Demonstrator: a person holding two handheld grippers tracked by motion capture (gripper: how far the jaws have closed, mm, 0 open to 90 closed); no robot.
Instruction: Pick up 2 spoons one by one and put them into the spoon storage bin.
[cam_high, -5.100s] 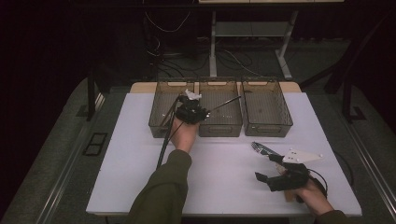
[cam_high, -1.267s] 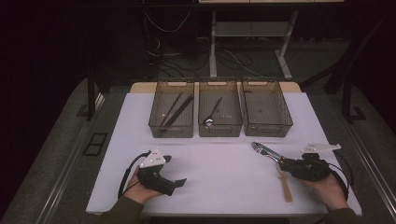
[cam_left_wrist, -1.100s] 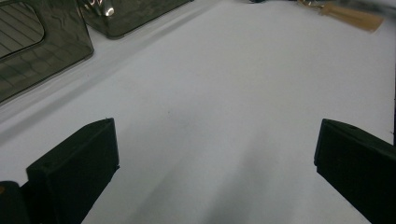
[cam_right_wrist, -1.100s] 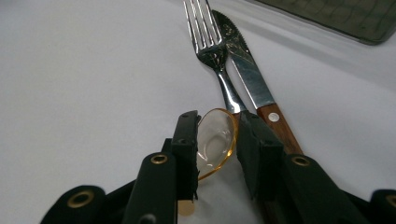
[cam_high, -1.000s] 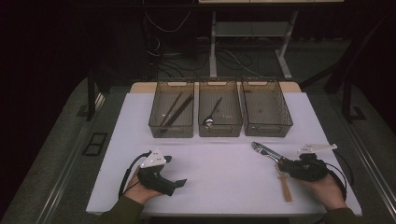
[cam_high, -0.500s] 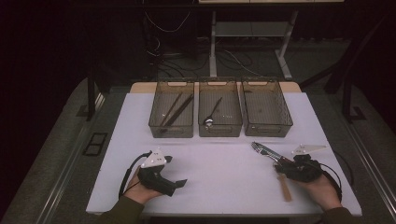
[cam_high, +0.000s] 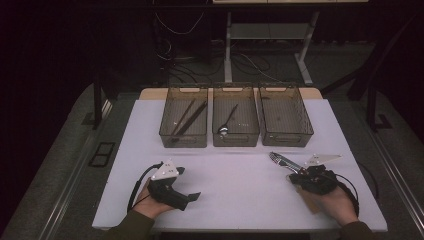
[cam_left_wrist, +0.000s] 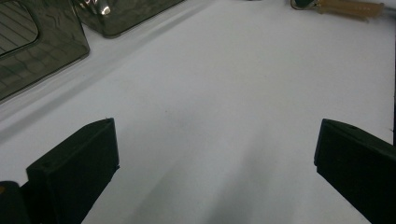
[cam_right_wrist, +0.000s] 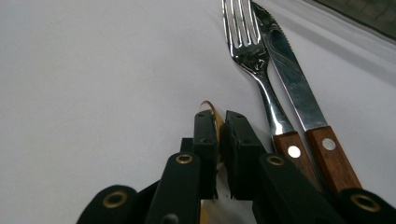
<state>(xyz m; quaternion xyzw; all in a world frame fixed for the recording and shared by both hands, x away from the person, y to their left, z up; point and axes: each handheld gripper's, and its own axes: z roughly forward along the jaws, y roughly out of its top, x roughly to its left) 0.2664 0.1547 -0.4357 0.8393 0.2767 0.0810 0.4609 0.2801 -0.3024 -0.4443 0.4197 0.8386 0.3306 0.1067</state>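
High view: near the white table's (cam_high: 240, 200) right front corner, the right gripper (cam_high: 300, 176) has just been closing. Left gripper view: the left gripper (cam_left_wrist: 215, 154) rests released over bare surface. Right gripper view: it is clenched on a thin yellowish wooden utensil (cam_right_wrist: 215, 122), beside a wood-handled steel fork (cam_right_wrist: 261, 88) and knife (cam_right_wrist: 292, 79); lifting looks next.

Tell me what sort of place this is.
Probably a lab or recording workspace set up for cutlery sorting: a white table with three clear bins, cables on the dark floor behind, and a fork and knife laid out.

High view overhead; 2 gripper views near table (cam_high: 240, 175).
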